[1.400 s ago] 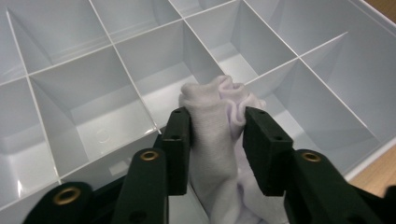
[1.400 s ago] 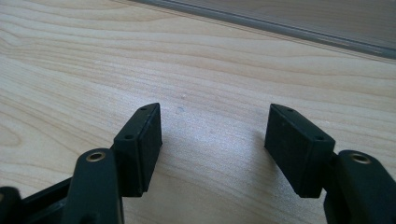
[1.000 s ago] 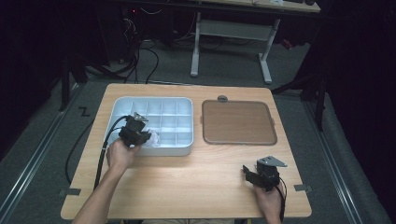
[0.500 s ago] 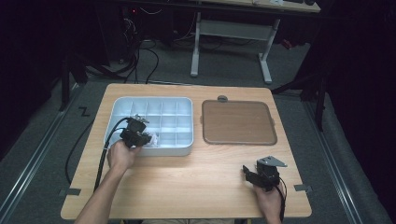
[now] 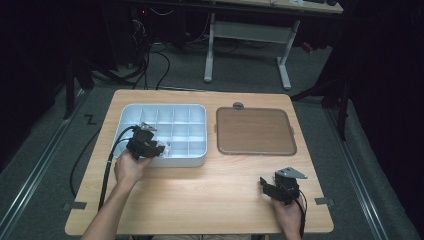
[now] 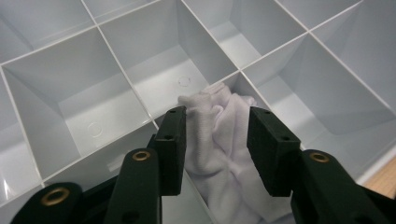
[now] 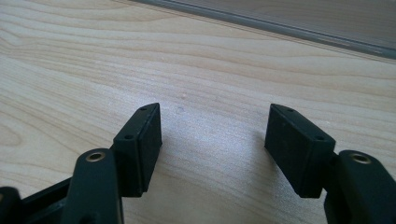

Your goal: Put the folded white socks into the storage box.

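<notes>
Here our left gripper (image 6: 215, 140) has just been opening, its jaws parted around the white cloth (image 6: 219, 140) in the divided tray (image 5: 190, 112). Well right of the tray, our right gripper (image 7: 212, 144) gapes wide, empty. We read no writing.

a wooden table (image 5: 200, 200) is carrying a white compartment tray (image 5: 185, 130) and, just beside it, a brown tray (image 5: 254, 131).

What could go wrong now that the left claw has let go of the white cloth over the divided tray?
The left claw has just been opening, yet the white cloth sits between its pads and bulges above the divider of the tray. It may snag on a pad and lift out as the claw withdraws. It also looks draped over a divider, so it might spill into the neighbouring cell.
</notes>
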A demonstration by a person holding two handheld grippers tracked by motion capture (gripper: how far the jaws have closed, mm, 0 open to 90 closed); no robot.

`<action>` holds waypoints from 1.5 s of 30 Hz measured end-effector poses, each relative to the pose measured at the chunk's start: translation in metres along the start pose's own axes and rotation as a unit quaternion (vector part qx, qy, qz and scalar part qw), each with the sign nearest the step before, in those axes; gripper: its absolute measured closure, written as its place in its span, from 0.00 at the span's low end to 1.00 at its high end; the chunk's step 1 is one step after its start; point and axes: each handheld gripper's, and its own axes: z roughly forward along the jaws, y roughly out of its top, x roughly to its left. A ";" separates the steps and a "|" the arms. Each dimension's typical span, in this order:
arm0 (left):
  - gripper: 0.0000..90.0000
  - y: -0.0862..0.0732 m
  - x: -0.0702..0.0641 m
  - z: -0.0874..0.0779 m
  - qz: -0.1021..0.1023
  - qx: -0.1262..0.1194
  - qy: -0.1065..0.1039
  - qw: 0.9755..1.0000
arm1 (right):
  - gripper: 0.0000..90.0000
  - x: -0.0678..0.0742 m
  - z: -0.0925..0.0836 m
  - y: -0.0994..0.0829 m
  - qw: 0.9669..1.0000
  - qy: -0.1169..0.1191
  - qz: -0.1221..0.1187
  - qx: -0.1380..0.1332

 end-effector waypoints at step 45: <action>0.51 0.012 0.008 -0.075 -0.061 -0.084 -0.055 0.993 | 0.41 0.000 0.000 0.000 1.000 0.000 0.000 0.000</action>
